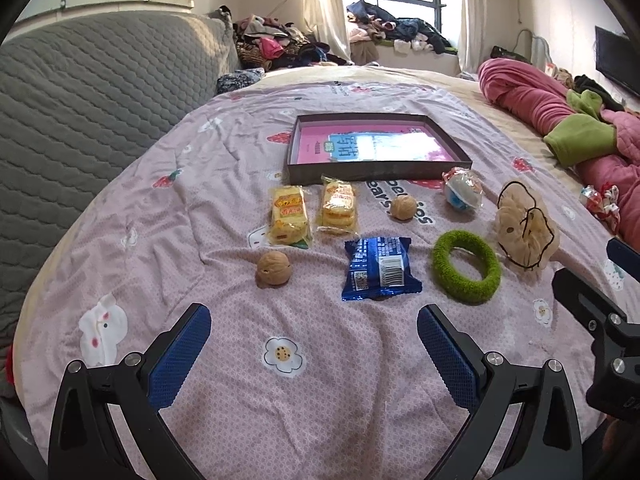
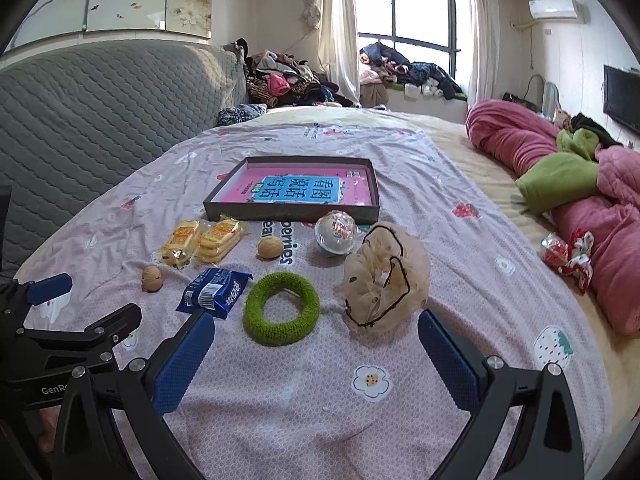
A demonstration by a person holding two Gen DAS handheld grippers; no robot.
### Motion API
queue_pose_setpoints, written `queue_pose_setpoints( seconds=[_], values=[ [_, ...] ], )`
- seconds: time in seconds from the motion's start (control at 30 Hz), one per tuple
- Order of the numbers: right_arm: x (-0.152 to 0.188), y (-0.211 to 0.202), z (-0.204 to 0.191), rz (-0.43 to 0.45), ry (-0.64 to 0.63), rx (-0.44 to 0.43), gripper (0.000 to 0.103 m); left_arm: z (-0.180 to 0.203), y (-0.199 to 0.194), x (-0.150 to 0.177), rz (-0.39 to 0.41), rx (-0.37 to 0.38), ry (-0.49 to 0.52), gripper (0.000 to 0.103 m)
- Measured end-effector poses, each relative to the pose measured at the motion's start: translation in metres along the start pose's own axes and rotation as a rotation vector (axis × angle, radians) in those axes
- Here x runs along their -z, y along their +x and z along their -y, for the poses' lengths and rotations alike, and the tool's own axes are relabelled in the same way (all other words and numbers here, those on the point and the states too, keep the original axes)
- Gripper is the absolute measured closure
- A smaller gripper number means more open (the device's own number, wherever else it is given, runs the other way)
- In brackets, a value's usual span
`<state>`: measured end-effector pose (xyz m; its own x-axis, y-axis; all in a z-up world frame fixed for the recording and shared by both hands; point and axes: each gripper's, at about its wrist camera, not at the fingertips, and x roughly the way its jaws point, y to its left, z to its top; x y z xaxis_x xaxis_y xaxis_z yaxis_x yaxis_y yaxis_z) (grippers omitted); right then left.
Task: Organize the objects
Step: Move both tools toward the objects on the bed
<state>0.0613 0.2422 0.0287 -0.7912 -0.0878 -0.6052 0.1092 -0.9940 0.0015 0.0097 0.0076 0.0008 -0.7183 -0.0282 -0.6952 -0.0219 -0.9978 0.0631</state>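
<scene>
While both tongs hang above the near part of the pink flowered bedspread, nothing sits between either pair of blue pads. Left gripper is spread wide and empty; the blue snack packet lies just ahead of it, approx centred, w/ one walnut ahead to its left and the green fuzzy ring ahead to its right. Right gripper is likewise spread wide and empty; in its view the green ring lies just ahead betw. the fingertips and the cream mesh scrunchie w/ dark trim sits ahead near the right pad, not touching.

Further back on the spread: two yellow cake packs side by side in clear wrap, a second walnut, and a round white-and-blue wrapped candy ball. Behind those stands the shallow dark tray, its pink-and-blue printed sheet lining the floor, no items in it. All objs rest loose on the cloth, apart from one another except the two cake packs, which are just beside each other.

Off to the right, a red-and-white wrapped sweet lies by the rolled pink quilt, well apart from the rest
</scene>
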Motion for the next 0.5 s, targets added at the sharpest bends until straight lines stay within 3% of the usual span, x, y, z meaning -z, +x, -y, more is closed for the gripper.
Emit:
queue_pose_setpoints(
  seconds=[0.5],
  values=[
    [-0.0019,-0.0036,-0.0021,0.004,-0.005,-0.008,0.0,-0.0043,-0.0047,-0.0011,0.012,0.002,-0.015,0.0]
  ],
)
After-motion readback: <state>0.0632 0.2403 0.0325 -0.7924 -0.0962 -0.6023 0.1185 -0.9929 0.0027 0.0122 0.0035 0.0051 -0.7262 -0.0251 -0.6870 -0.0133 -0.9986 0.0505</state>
